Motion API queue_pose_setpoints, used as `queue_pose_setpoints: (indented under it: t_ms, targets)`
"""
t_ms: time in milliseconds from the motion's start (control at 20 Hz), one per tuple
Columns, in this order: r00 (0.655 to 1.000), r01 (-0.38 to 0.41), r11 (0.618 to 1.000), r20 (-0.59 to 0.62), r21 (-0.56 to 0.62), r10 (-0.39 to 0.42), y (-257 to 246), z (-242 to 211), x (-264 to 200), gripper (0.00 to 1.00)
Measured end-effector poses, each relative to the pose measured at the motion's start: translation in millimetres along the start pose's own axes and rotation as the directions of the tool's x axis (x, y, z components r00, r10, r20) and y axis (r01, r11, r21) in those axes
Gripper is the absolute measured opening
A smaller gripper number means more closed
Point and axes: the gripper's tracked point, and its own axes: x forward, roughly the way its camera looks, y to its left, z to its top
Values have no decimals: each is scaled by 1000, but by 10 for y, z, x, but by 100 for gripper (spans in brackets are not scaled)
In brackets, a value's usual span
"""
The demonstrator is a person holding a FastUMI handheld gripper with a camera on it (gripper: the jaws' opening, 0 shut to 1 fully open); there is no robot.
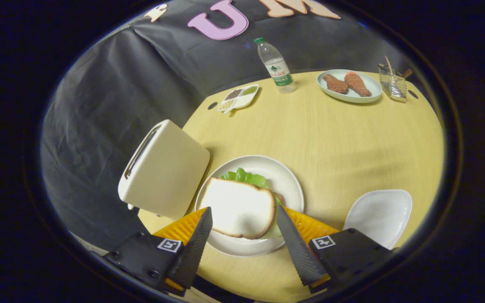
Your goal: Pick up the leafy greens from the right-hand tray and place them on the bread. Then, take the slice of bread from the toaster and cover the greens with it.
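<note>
Task judged all but finished. Hand-held gripper [244, 219] spread wide, holding nothing, poised above the round white ceramic plate [286, 176]. Between the fingers, a white slice of bread with a brown crust [238, 207] lying flat over ruffled green leafy greens [246, 176], which peek out beyond its far edge. To the right, the shallow white tray [379, 214] bare. Left and just ahead, the cream boxy toaster [164, 170], slot seemingly vacant. Remaining, probably: only pulling away from the pale wooden worktop [343, 139].
</note>
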Motion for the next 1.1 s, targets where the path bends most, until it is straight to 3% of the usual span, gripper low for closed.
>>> queue_pose_setpoints:
  t_ms: [250, 500, 900, 1100]
  targets:
    - [993, -17, 999, 114, -48, 22, 46, 273, -374, 100]
    - [957, 8, 997, 289, -75, 14, 5, 731, -923, 99]
    - [841, 202, 973, 530, -112, -114, -357, 1275, -1822, 99]
    - [745, 307, 945, 647, -115, -164, -455, 1544, -2225, 99]
